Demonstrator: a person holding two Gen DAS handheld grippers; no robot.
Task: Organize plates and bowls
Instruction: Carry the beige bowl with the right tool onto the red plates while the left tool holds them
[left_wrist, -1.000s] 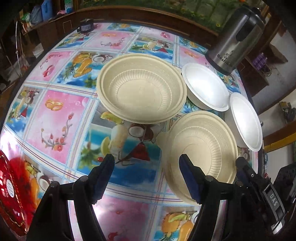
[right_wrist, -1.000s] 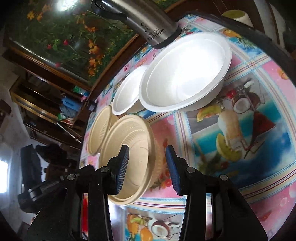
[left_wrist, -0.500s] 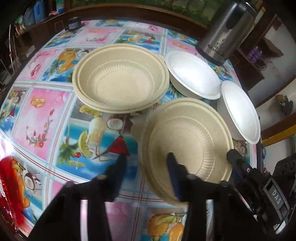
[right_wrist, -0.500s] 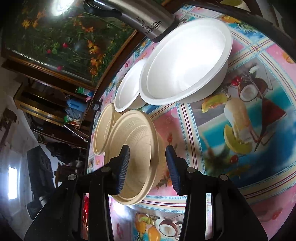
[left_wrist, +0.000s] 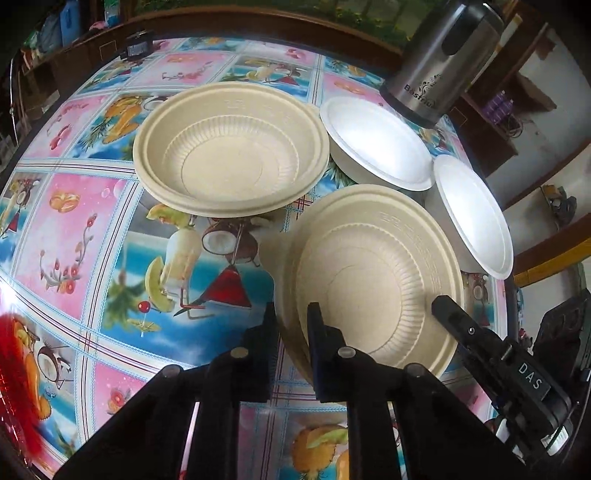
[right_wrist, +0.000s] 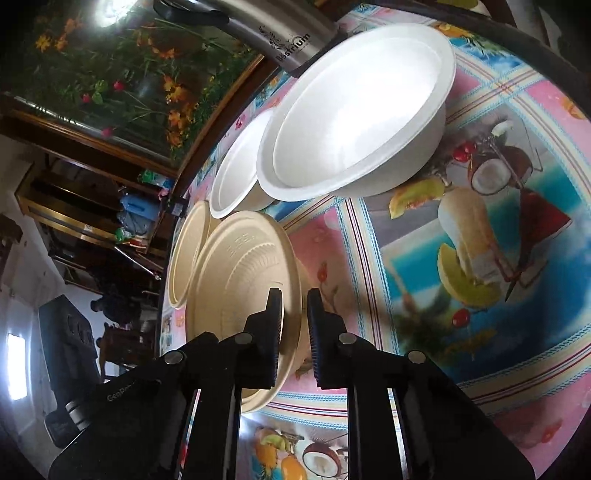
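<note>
The near bowl (left_wrist: 369, 266), tan and ribbed, sits toward the desk's (left_wrist: 74, 221) near right part, and both tools have it by the rim from opposite sides. The left hand-held gripper (left_wrist: 293, 317) is closing on the rim's near-left part, one finger inside the bowl and one outside, with the wall between them and hardly any gap left. The right hand-held gripper (right_wrist: 294, 306) is pressed tight on the rim's right side in the same way, pinching the wall. A round bowl has no long axis, so the line that matters runs across it from one grip to the other, roughly along the desk's near edge. The far bowl (left_wrist: 229, 147), of the same tan make, lies ahead of that line toward the far edge and a little to the left; the two rims are close but apart. It is thus on the left hand's side, which is the nearer of the two. Two white bowls (left_wrist: 380, 147) stand along the right edge, just beside the near bowl, with a steel flask (left_wrist: 439, 66) at the far right corner. If the tan bowls are to nest, the carry probably goes forward and leftward, away from the white ones. Whether the near bowl is already off the desk cannot be told.
</note>
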